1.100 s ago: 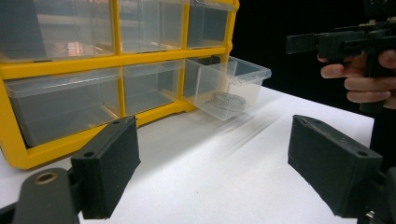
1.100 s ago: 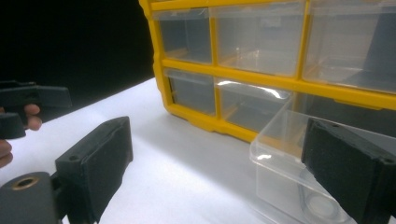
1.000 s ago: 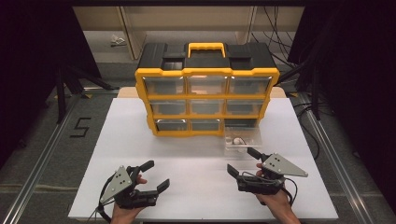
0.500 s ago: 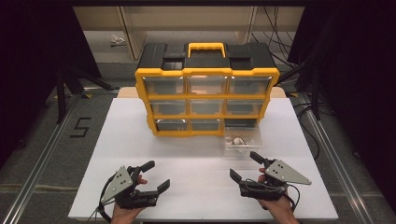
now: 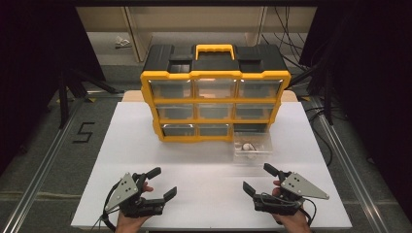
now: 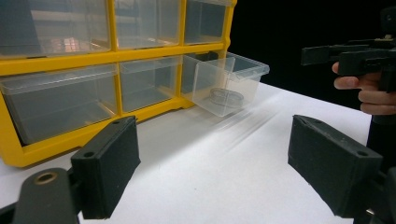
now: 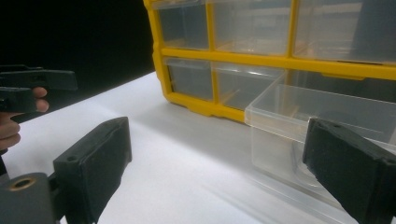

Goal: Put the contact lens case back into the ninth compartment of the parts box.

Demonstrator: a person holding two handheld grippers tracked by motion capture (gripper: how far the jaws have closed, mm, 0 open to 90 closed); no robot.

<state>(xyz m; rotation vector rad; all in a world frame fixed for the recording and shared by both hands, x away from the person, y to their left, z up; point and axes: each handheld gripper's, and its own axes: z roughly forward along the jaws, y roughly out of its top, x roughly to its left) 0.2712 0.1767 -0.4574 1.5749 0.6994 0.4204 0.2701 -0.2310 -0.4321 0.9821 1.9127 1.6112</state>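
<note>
My left claw (image 5: 162, 183) and right claw (image 5: 258, 179) both gape wide over the white tabletop (image 5: 204, 194), holding nothing. The pulled-out clear drawer (image 5: 252, 144) lies just ahead of my right claw, under the yellow organizer (image 5: 214, 104).

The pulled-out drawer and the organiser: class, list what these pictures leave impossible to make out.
- Pulled-out drawer: contents too small in the high view, blurred through plastic in the left gripper view.
- Right tongs: one jaw hides part of the drawer in the right gripper view.
- Organiser: back hidden by its own body.
</note>
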